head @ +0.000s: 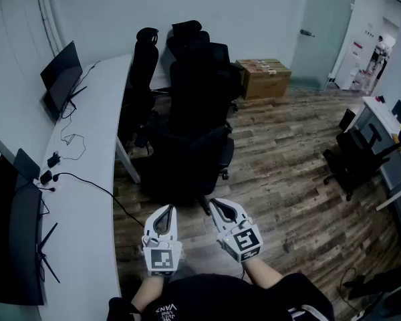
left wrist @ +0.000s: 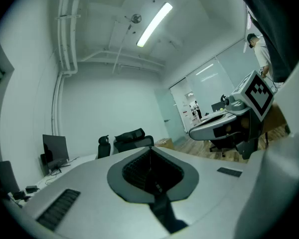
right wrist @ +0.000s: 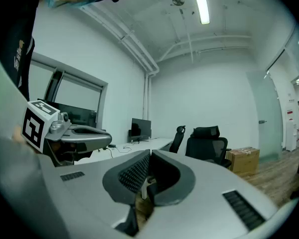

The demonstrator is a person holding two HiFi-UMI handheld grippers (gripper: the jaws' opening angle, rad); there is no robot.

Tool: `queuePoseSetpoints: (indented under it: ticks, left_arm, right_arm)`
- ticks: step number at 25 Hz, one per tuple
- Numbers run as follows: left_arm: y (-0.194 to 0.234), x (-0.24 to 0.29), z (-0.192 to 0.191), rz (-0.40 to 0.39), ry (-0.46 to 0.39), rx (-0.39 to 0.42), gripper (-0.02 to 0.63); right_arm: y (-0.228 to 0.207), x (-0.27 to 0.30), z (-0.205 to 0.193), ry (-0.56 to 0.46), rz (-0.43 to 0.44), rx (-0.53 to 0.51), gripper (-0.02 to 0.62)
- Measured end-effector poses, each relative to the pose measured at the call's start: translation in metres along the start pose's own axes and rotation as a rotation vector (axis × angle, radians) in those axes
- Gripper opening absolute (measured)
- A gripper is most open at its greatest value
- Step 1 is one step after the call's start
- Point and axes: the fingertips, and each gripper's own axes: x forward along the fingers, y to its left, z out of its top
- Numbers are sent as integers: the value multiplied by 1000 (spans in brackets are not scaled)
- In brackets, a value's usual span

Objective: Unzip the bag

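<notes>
Close before the torso, left gripper (head: 168, 209) and right gripper (head: 214, 204) hang side by side, aimed toward office chairs (head: 197, 112); both jaw pairs pressed together on nothing, likely a ready carry; no bag in any view; unzipping not yet begun.

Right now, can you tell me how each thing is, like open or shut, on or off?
left gripper: jaws shut, nothing between them
right gripper: jaws shut, nothing between them
monitor: screen dark
cardboard box: closed, on the floor
office chairs: nobody sitting in them
ceiling light: on
</notes>
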Motion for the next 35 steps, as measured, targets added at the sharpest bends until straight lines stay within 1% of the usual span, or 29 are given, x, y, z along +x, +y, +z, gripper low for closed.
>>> queuePoseSetpoints:
  ticks: [4,7,11,13,16,18,24,28,35]
  left_arm:
    - [4,4,-20,-25,50,2,23]
    - [9,12,-28,-47,63,-30,23]
    - [19,25,-42,-65,80,-60,29]
    - [25,33,-51,-80,96,-57,48]
    - [35,47,-66,-109,115,-79,123]
    - [45,58,-75,-125,127,-88,146]
    - [80,93,-102,-175,148,-92,183]
    - [105,115,-119,-226,155,-84,201]
    - [137,148,-149,-312,165,-56,212]
  right_arm:
    - [-5,8,-5,-1,-16,41,46]
    - [-8,20,-13,22,-3,80,48]
    - [-15,37,-26,53,-13,128,48]
    - [-18,47,-33,65,-20,155,52]
    - [-22,67,-42,87,-23,189,73]
    - [-26,82,-47,102,-30,205,93]
    - [-40,132,-60,129,-75,221,108]
    - [-47,166,-70,146,-110,217,115]
    - [-64,208,-82,157,-194,219,115]
